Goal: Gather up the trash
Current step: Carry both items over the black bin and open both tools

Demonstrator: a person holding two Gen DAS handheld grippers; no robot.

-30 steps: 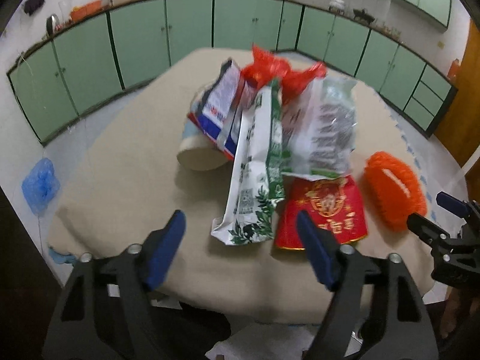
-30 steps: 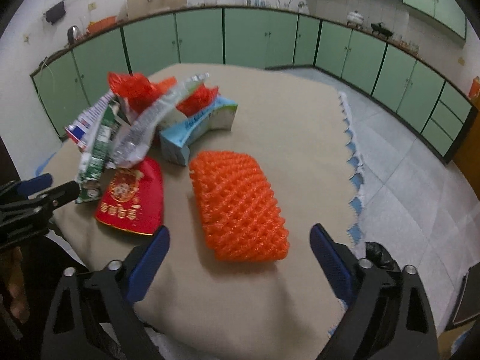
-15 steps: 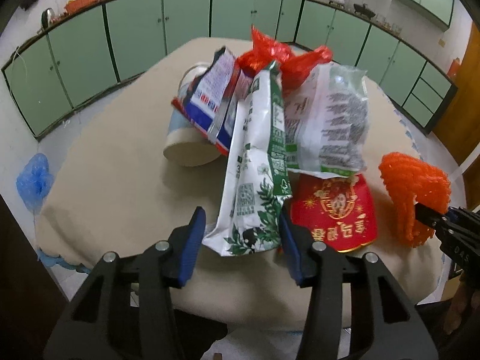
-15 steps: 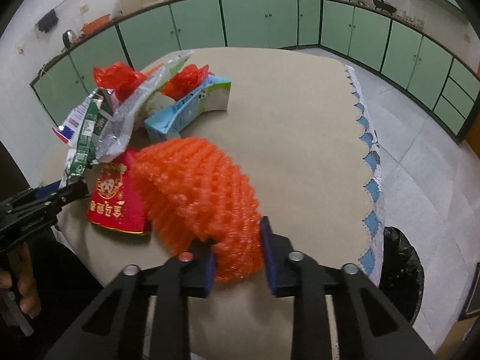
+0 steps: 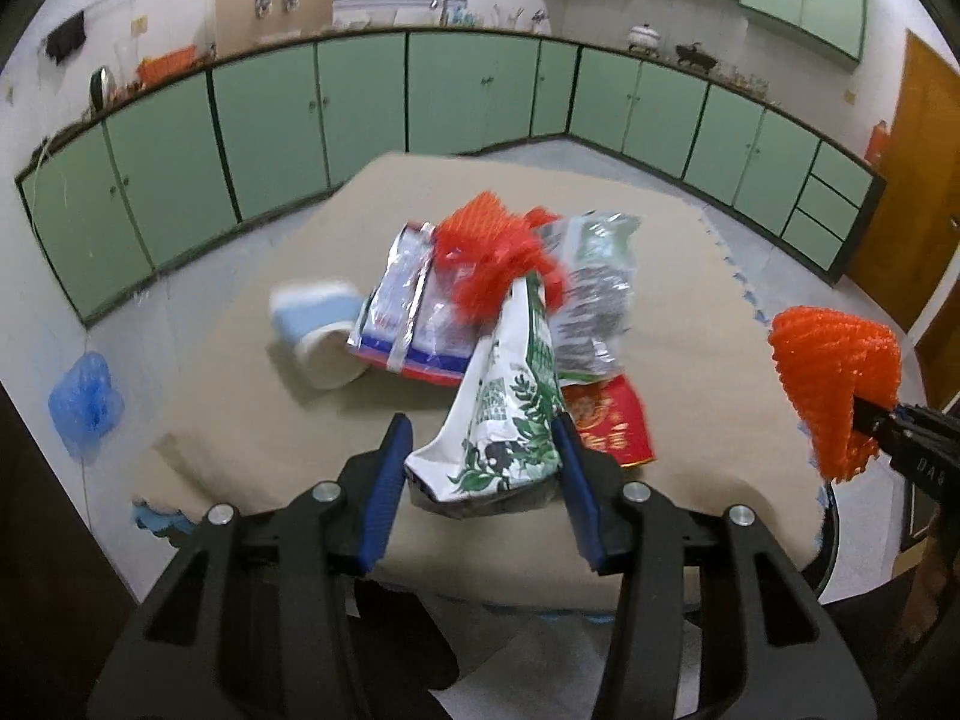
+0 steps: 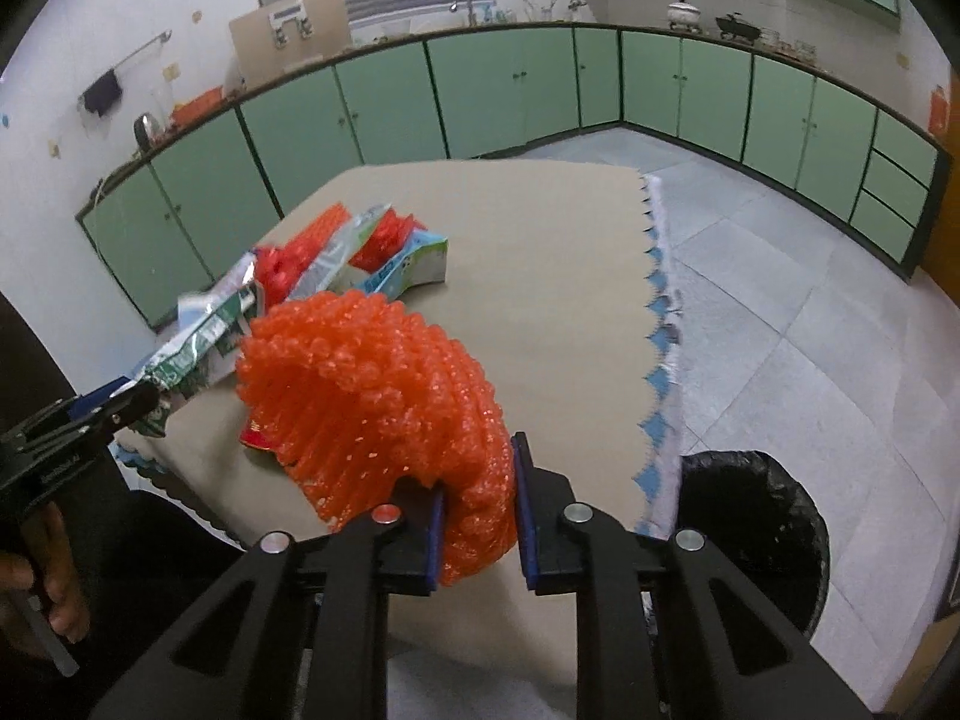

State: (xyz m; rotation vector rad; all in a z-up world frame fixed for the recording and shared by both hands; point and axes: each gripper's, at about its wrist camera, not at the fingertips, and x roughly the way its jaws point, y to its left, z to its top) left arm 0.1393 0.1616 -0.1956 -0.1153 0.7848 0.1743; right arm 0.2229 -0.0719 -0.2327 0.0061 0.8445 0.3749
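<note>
While both grippers clamp trash — left gripper [image 5: 483,471] a wrapper [image 5: 510,414], right gripper [image 6: 477,516] orange netting [image 6: 384,402] — a bin [image 6: 756,534] seemingly waits nearby.

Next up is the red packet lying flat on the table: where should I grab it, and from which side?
Take the red packet by its near corner, coming in low from the table's near edge. It lies flat, that end is bare, and its far end is tucked under the pile.
</note>
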